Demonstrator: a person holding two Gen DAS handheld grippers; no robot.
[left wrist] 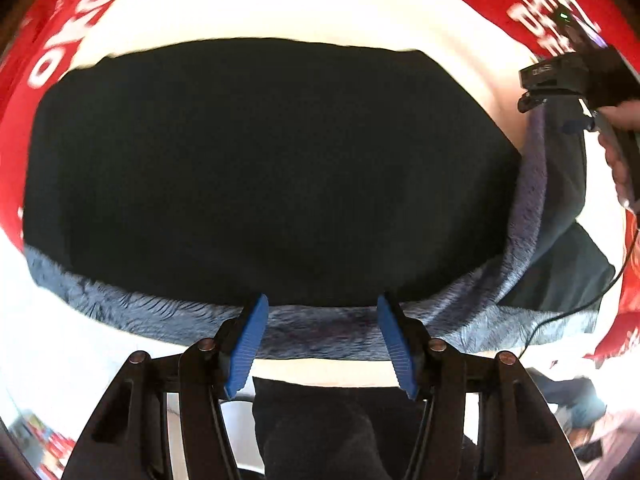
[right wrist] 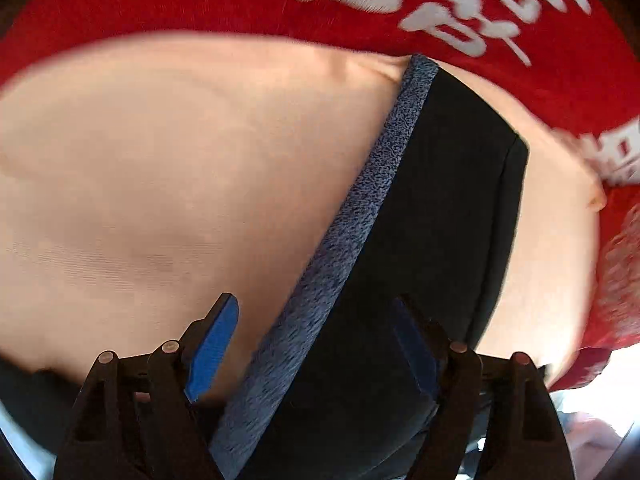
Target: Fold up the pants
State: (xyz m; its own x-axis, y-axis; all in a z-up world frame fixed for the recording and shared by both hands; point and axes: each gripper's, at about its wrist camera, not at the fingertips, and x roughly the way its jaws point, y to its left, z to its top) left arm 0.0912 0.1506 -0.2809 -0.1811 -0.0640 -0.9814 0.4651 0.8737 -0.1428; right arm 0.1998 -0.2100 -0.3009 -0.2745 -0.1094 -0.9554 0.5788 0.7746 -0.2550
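Note:
The dark navy pants [left wrist: 264, 168] lie flat on a pale cloth surface [left wrist: 280, 4], with their fleecy blue-grey lining [left wrist: 320, 332] showing along the near edge and the right side. My left gripper [left wrist: 322, 304] is open, just above the near lining edge, holding nothing. The right gripper [left wrist: 560, 92] shows at the far right, over the pants' right end. In the right wrist view the pants [right wrist: 444, 200] run as a dark strip with a fleecy edge [right wrist: 360, 216]. My right gripper [right wrist: 316, 308] is open, its fingers on either side of that edge.
A red cloth with white lettering [left wrist: 48, 52] surrounds the pale surface and also shows in the right wrist view [right wrist: 240, 0]. A black cable [left wrist: 576, 312] trails at the right. A dark piece of fabric [left wrist: 328, 420] lies beneath my left gripper.

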